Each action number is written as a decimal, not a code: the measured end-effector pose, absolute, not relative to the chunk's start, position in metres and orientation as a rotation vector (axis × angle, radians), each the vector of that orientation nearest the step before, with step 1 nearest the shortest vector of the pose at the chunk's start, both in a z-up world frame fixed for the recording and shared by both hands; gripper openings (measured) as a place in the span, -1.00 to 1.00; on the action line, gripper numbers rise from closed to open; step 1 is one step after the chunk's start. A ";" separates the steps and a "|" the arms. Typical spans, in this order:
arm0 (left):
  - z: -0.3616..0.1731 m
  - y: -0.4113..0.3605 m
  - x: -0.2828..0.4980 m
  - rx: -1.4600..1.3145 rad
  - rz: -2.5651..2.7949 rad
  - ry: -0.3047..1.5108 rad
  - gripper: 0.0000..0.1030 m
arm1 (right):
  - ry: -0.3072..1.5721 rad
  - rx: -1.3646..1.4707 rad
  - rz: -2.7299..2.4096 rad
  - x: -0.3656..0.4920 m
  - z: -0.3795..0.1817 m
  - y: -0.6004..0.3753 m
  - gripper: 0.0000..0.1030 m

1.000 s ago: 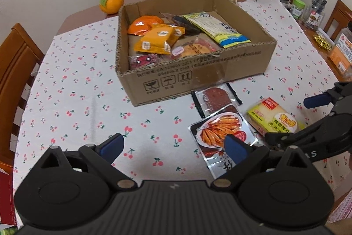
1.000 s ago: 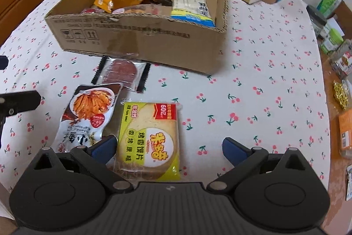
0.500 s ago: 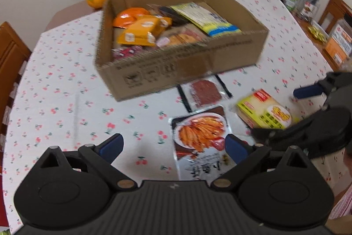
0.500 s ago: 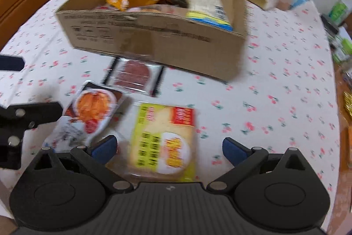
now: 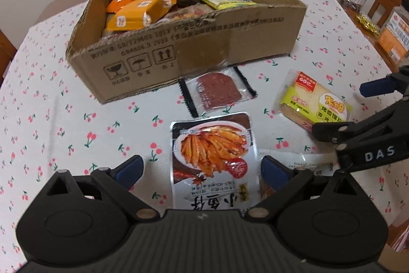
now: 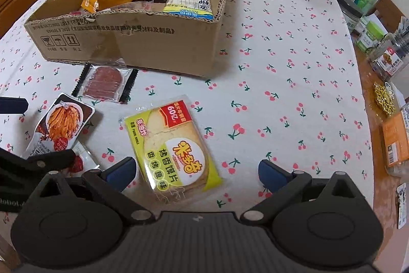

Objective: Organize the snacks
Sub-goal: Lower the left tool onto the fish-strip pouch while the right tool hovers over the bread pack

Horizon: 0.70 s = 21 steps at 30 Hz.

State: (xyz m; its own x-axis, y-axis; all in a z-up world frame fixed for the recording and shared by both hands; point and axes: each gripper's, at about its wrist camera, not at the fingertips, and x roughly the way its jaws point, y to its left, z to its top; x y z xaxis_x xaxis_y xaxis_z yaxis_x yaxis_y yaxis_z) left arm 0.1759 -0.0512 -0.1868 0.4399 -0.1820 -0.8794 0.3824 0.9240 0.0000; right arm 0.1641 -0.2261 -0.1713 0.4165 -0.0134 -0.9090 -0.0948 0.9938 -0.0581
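The cardboard box (image 5: 194,53) at 12 o'clock on the bench (image 6: 294,83) holds orange packets (image 5: 138,14) and a noodle pack (image 6: 189,0). The left gripper (image 5: 202,168), fingers released, straddles the fish snack pouch (image 5: 213,157); the right gripper (image 6: 195,170), fingers spread, frames the yellow bread pack (image 6: 173,145). A packet under the pouch, at 3 o'clock, is probably another snack, mostly hidden

Hidden behind the left gripper (image 5: 202,169): bottom end of the fish-strip pouch (image 5: 213,157). Tucked under that pouch, mostly covered: a second packet (image 6: 81,161), kind unreadable. Masked by the right gripper's (image 6: 195,172) body: near corner of the yellow toast-slice pack (image 6: 173,147). Buried under orange packs (image 5: 138,13) in the cardboard box (image 5: 204,53): lower snacks, unidentifiable. Cut by the frame edge: jars (image 6: 388,55) at right.
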 end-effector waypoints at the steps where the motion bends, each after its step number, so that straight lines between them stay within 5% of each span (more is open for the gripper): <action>1: -0.188 -0.048 0.176 0.205 -0.347 1.067 0.91 | 1.140 -0.109 0.052 0.164 -0.171 -0.227 1.00; 21: -0.194 -0.016 0.171 0.193 -0.315 1.092 0.91 | 1.152 -0.087 0.114 0.170 -0.188 -0.239 1.00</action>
State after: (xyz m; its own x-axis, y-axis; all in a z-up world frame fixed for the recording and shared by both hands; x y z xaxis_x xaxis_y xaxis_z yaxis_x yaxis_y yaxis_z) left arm 0.1707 -0.0159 -0.1940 0.4225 -0.1553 -0.8930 0.3435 0.9391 -0.0008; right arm 0.1696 -0.2388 -0.1879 0.4015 0.0455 -0.9147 -0.1346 0.9909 -0.0098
